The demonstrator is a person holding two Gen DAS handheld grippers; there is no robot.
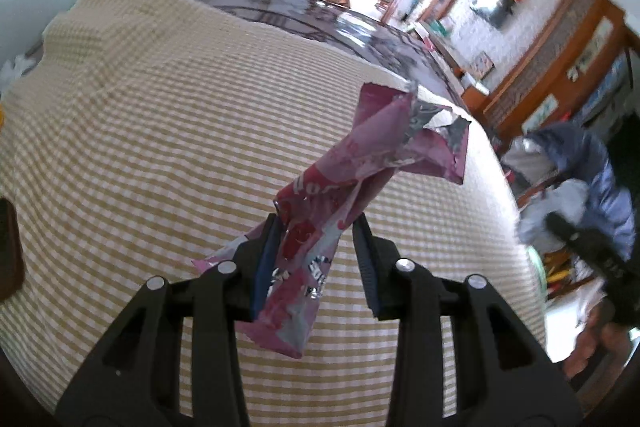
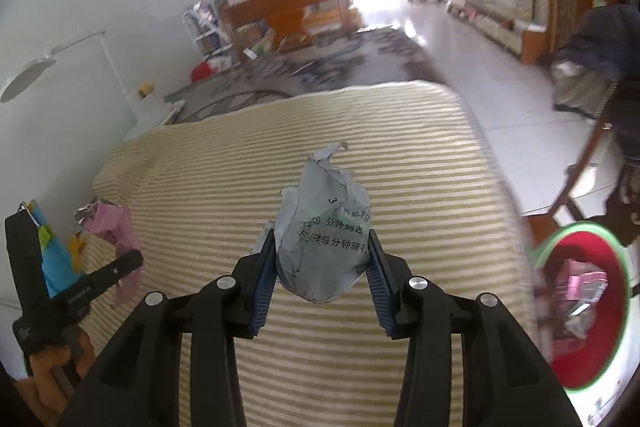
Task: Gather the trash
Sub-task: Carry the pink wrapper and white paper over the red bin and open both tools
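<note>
The left gripper [image 1: 316, 227] holds a wrapper [image 1: 352, 187] above the bed [image 1: 160, 107]; the right gripper [image 2: 322, 247] holds a paper ball [image 2: 324, 247] over the same bed. A bin [image 2: 580, 303] stands on the floor right of the bed — more wrappers [image 2: 580, 291] lie in it. A rug [image 2: 320, 67] lies beyond the bed's far end.

glossy foil wrapper [image 1: 344, 187], crumpled matt paper [image 2: 324, 247], woven checked cloth [image 1: 160, 115]

Two grippers [image 1: 316, 227] [image 2: 322, 243], each with one piece of trash — one pink wrapper [image 1: 352, 167], one crumpled paper [image 2: 324, 239] — and one red bin [image 2: 580, 303] at four o'clock.
</note>
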